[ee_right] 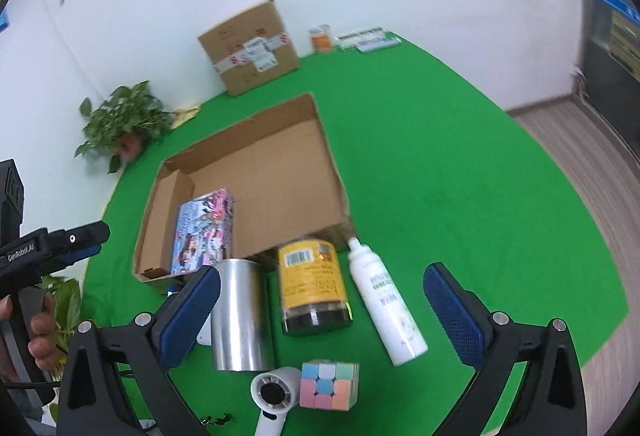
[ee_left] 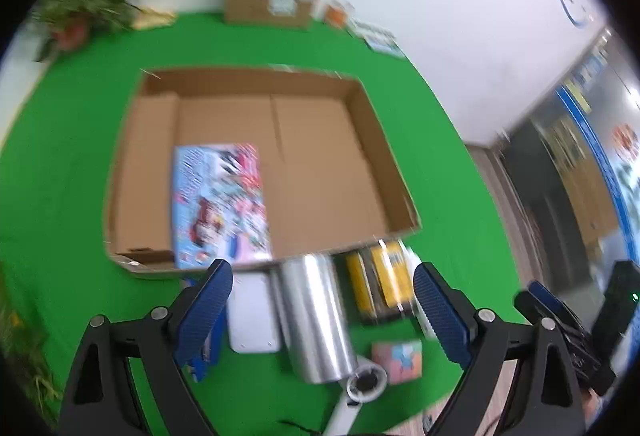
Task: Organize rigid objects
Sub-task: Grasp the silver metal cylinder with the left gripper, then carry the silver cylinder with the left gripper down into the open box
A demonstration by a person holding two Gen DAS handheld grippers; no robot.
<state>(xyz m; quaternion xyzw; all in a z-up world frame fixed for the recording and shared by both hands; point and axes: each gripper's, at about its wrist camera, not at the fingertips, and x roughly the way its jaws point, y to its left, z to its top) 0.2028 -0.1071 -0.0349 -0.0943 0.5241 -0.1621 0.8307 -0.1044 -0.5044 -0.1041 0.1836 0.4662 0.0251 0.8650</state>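
Both grippers are released and empty: we see the left gripper [ee_left: 323, 310] with its blue pads spread wide above the row of loose items, and the right gripper [ee_right: 322, 316] spread equally wide, nothing between either pair of pads. Just beyond the right jaws lie, from left to right, a steel cylinder [ee_right: 240, 316], a yellow-labelled jar [ee_right: 312, 286] on its side and a white spray bottle [ee_right: 384, 306], close together but not clearly touching; nearer us sit a pastel cube [ee_right: 329, 384] and a small white handheld fan [ee_right: 274, 402]. Beyond them, the open cardboard box [ee_right: 336, 171] already holds one item, a colourful printed carton [ee_right: 204, 232] against its left side; the right part of its floor is bare. We judge the step in hand to be choosing and grasping the next item. For a good pick we would centre the jaws across the cylinder's or jar's round body, square to its long axis, since round sides may roll out of a skewed grip. We would descend clear of neighbours, then place beside the carton, filling from left. The left view is blurred, so fine detail there stays uncertain.
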